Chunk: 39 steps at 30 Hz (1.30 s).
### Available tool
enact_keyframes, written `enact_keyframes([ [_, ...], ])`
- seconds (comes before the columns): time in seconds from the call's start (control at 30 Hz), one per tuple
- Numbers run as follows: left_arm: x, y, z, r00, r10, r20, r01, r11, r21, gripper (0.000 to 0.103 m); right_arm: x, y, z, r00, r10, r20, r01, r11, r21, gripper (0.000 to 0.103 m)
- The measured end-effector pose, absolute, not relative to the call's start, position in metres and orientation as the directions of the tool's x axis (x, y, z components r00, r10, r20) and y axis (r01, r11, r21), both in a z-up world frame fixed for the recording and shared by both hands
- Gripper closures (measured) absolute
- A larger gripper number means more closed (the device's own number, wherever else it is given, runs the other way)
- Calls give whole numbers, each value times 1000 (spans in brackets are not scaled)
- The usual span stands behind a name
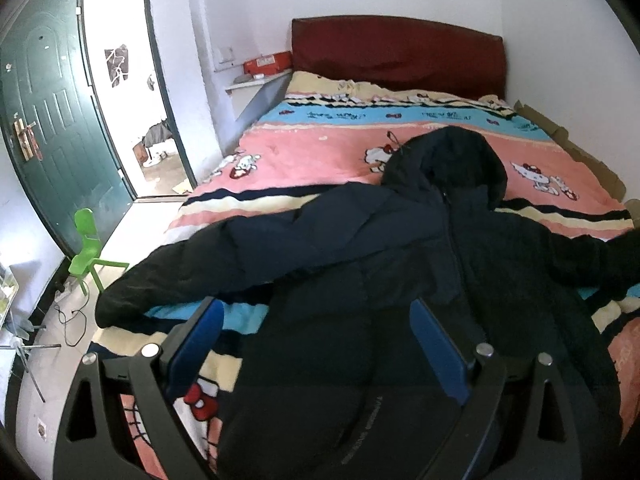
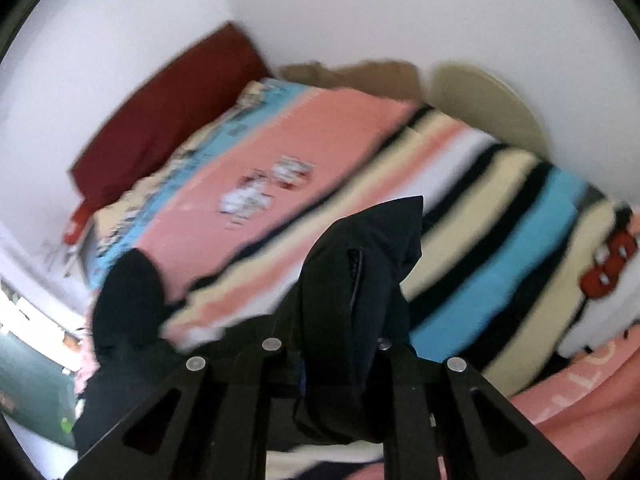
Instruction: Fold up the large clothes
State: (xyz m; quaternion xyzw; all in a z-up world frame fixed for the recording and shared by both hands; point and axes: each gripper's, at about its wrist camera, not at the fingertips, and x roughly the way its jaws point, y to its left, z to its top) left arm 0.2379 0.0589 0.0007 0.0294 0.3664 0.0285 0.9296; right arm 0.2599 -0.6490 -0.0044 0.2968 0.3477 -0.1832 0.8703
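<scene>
A dark navy hooded puffer jacket point(image 1: 400, 248) lies face up on the bed, zip closed, hood toward the headboard and sleeves spread out to both sides. My left gripper point(image 1: 316, 306) hovers over the jacket's lower body with its blue pads point(image 1: 200, 336) wide apart and nothing between them. In the blurred right wrist view, my right gripper point(image 2: 340, 348) is shut on a bunched fold of the jacket point(image 2: 352, 272). That fold stands up between the fingers, lifted off the blanket and showing a short zip. The fabric hides the right fingertips.
The bed carries a pink, blue and cream striped cartoon blanket point(image 1: 320, 148) and has a dark red headboard point(image 1: 396, 52). Cardboard point(image 1: 576, 148) lines the right wall side. An open green door point(image 1: 52, 120), a green plastic chair point(image 1: 86, 252) and loose cables point(image 1: 72, 320) are at the left.
</scene>
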Motion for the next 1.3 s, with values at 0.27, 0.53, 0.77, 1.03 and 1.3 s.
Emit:
enact_keyframes([
  [0.27,220,102,14,760,81,-644,-63,997,52,8,323,-510,96,796,23,-604,262,888,379,90],
  [0.53,203,170,14,760,125,-637,-136,990,33,8,369,-330,127,791,203,-577,16,936,351,90],
  [0.77,193,222,3,744,158,-650,-191,981,19,8,389,-188,87,709,288,-643,-130,950,283,90],
  [1.03,186,251,-17,705,181,-685,-237,971,13,8,404,-78,-5,594,244,-767,-198,968,155,90],
  [1.3,186,262,-31,673,190,-715,-271,963,1,8,407,-30,-86,494,178,-851,-226,972,72,66],
])
